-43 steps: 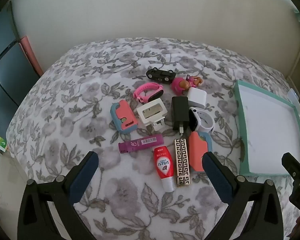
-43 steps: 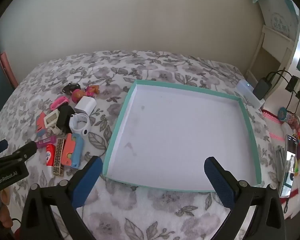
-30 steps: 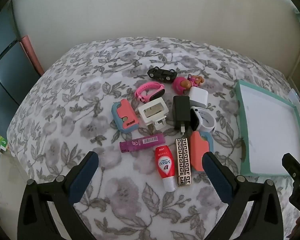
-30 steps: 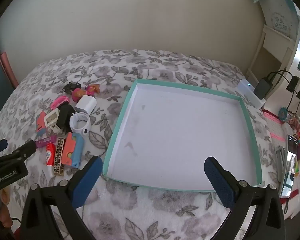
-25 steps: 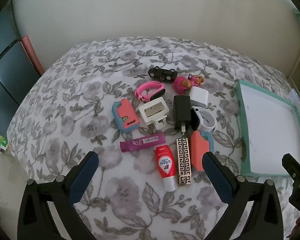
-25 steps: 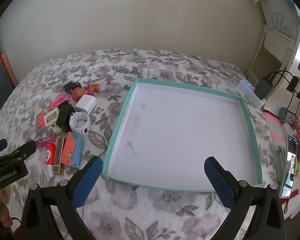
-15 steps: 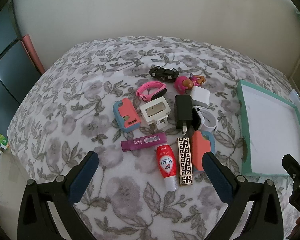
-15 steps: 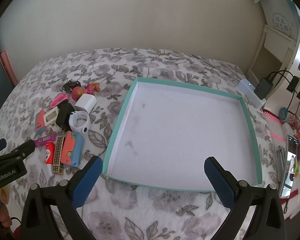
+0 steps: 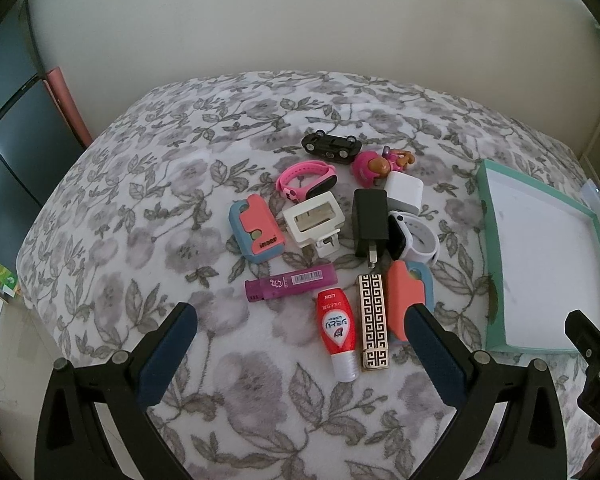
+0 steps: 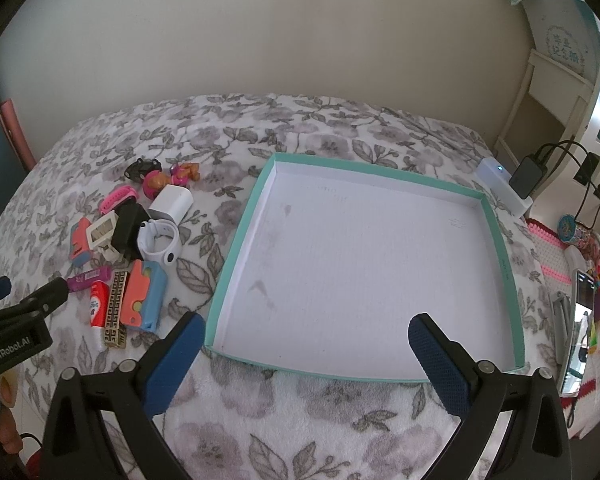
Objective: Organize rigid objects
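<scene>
- Your left hand-held gripper (image 9: 300, 344) is spread wide and holds nothing, aimed at the cluster at frame centre, the red tube (image 9: 337, 332) nearest.
- Your right hand-held gripper (image 10: 306, 350) is also wide and empty, facing the teal-rimmed tray (image 10: 496, 240), probably the destination.
- Only the left view shows the purple lighter (image 9: 290, 287) unblocked; only the right view shows the whole tray holding nothing.

Coral-and-blue case (image 9: 405, 300) partly behind left gripper's fingers (image 9: 434, 354).
</scene>
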`<state>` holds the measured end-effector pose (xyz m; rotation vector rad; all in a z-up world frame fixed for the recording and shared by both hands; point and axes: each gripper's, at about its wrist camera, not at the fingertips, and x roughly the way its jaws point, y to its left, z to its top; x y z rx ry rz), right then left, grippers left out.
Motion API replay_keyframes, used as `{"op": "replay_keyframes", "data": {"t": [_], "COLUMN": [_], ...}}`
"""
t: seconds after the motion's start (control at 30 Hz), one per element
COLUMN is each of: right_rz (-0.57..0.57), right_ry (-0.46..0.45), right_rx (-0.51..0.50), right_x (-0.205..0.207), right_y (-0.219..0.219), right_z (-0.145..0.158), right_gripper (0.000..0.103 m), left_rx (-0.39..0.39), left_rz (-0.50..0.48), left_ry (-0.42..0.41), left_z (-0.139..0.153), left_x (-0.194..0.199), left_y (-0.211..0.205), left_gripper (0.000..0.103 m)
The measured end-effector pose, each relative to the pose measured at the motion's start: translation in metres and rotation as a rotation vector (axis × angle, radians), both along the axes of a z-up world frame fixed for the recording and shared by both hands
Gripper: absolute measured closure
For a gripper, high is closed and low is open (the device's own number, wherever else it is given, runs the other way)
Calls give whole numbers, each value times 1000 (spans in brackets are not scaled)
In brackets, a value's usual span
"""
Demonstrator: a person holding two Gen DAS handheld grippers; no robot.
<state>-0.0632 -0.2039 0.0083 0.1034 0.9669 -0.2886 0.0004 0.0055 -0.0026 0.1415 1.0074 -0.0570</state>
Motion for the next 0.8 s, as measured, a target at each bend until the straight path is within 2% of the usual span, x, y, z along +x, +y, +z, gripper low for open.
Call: {"op": "replay_keyframes", "data": {"t": [0.8], "right_rz": [0], "right_ry": [8], "right_rx": [0], "right_x": [2], "right_y": [-1], "right_z": [-3], "right_gripper": [0], "left_rx": [1], "left_rz": [5], "left_ry": [4], "left_z": [-2], "left_x": [-1], "left_y": [2], "left_gripper": [0]}}
